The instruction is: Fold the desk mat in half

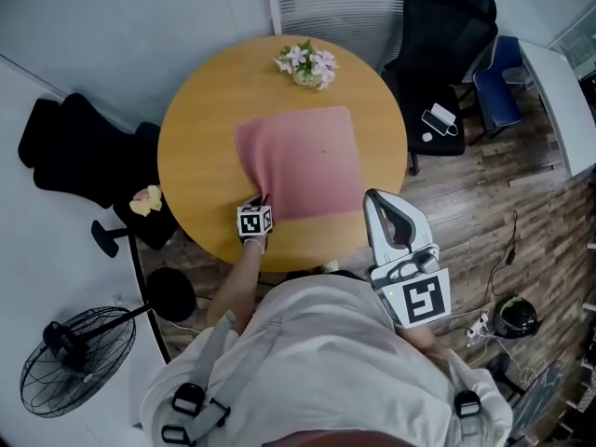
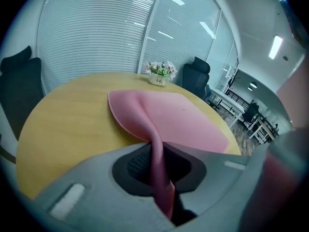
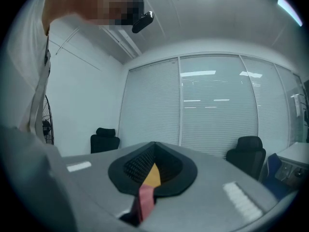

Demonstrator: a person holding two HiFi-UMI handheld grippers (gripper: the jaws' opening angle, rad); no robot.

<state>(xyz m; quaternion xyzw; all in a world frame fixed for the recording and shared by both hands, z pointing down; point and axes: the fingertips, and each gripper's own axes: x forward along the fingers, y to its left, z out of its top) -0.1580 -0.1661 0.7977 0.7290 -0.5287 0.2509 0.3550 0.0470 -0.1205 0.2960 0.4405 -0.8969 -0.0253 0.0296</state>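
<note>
A pink desk mat (image 1: pixel 303 161) lies on the round wooden table (image 1: pixel 200 147), flat except at its near-left corner. There my left gripper (image 1: pixel 264 200) is shut on the mat, which bulges up into a ridge toward the jaws. In the left gripper view the pinched mat (image 2: pixel 178 117) runs as a pink strip between the dark pads of my left gripper (image 2: pixel 155 146). My right gripper (image 1: pixel 372 197) hangs tilted upward over the table's near edge, just right of the mat's near-right corner and apart from it. In its own view my right gripper (image 3: pixel 153 146) has its jaws together and holds nothing.
A small pot of flowers (image 1: pixel 307 63) stands at the table's far edge, beyond the mat. Black office chairs stand at the far right (image 1: pixel 447 35) and at the left (image 1: pixel 74 147). A floor fan (image 1: pixel 74 357) is at the near left.
</note>
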